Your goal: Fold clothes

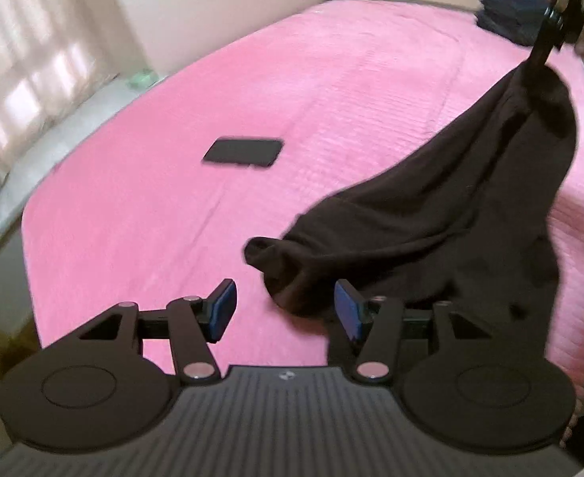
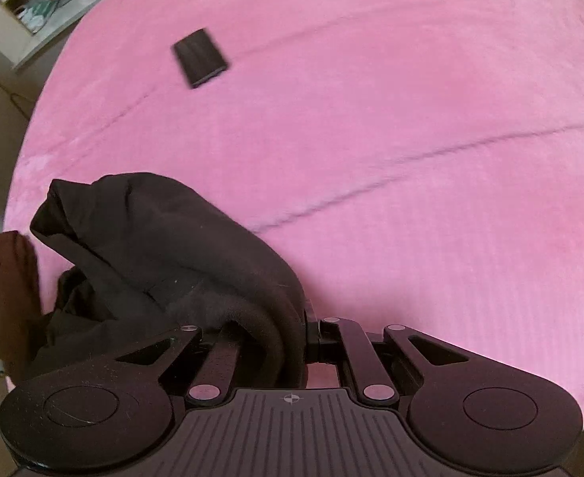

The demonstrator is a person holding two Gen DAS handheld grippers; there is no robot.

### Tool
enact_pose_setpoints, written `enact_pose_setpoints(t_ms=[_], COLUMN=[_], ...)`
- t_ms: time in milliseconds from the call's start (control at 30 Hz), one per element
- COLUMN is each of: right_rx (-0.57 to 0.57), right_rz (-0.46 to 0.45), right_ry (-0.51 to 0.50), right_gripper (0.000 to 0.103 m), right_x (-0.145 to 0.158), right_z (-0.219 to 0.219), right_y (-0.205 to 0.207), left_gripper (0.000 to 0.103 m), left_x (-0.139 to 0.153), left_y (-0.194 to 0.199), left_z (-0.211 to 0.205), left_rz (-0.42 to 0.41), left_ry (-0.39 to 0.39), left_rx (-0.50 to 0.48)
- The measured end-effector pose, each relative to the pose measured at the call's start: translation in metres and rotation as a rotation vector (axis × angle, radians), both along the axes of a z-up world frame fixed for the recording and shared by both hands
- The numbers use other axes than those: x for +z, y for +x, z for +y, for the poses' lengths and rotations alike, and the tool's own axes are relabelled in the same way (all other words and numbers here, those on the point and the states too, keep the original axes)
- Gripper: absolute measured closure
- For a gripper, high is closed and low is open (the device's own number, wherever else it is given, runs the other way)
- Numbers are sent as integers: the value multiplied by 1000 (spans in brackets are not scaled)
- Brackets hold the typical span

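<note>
A dark brown garment [image 1: 431, 206] stretches across the pink bed [image 1: 331, 99]. Its upper end is lifted at the top right, where my right gripper [image 1: 532, 65] pinches it. Its lower end lies bunched on the blanket just past my left gripper [image 1: 286, 310], which stands open with its blue pads [image 1: 224, 306] apart and pressing on nothing. A fold of cloth reaches toward the gap by the right pad. In the right wrist view the garment [image 2: 164, 254] hangs bunched from my right gripper [image 2: 292, 334], which is shut on it; the cloth hides the left finger.
A black phone [image 1: 244, 153] [image 2: 200, 57] lies flat on the pink blanket [image 2: 371, 159]. A pile of dark clothes [image 1: 507, 8] sits at the far corner. Curtains [image 1: 21, 79] line the left side. Something brown [image 2: 13, 298] hangs at the bed's edge.
</note>
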State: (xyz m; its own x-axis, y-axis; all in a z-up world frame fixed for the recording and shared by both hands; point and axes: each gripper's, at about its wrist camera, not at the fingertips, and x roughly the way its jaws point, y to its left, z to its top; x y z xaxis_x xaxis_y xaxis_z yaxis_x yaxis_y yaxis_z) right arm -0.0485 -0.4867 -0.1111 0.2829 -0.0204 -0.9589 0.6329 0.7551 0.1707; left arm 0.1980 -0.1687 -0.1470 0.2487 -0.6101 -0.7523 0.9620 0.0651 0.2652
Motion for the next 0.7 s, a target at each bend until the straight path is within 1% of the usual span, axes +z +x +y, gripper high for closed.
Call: enact_pose_setpoints(t_ms=[33, 100, 233, 300, 333, 367, 433, 467, 533, 633, 700], right_rx=[-2, -7, -2, 10, 32, 62, 76, 82, 105, 85, 49], right_rz=[-3, -13, -30, -26, -14, -4, -21, -31, -40, -52, -48], right_ry=[-4, -8, -39, -78, -113, -153, -145, -137, -126, -103, -90], right_gripper=[98, 98, 98, 98, 98, 98, 98, 98, 98, 98, 98], right_x=[3, 9, 27, 35, 39, 44, 47, 49, 49, 47, 47], right_z=[-3, -9, -39, -59, -66, -71, -79, -83, -79, -88, -90], right_y=[-9, -28, -57, -76, -82, -87, -96, -100, -112, -122, -133], left_gripper=[52, 52, 51, 51, 50, 47, 40, 40, 40, 40, 40], left_x=[-4, -12, -31, -39, -44, -48, -56, -61, -72, -86, -93], left_y=[-6, -20, -51, -73, -84, -95, -116, -124, -139, -160, -170], left_z=[-17, -53, -122, -145, -154, -164, -186, -193, -213, -236, -247], left_rz=[-13, -12, -17, -53, -76, -98, -150, -173, -213, -274, -308], left_ry=[2, 8, 42, 63, 68, 75, 90, 92, 106, 131, 151], left_rx=[-25, -60, -104, -138, -154, -169, -192, -215, -263, -347, -406])
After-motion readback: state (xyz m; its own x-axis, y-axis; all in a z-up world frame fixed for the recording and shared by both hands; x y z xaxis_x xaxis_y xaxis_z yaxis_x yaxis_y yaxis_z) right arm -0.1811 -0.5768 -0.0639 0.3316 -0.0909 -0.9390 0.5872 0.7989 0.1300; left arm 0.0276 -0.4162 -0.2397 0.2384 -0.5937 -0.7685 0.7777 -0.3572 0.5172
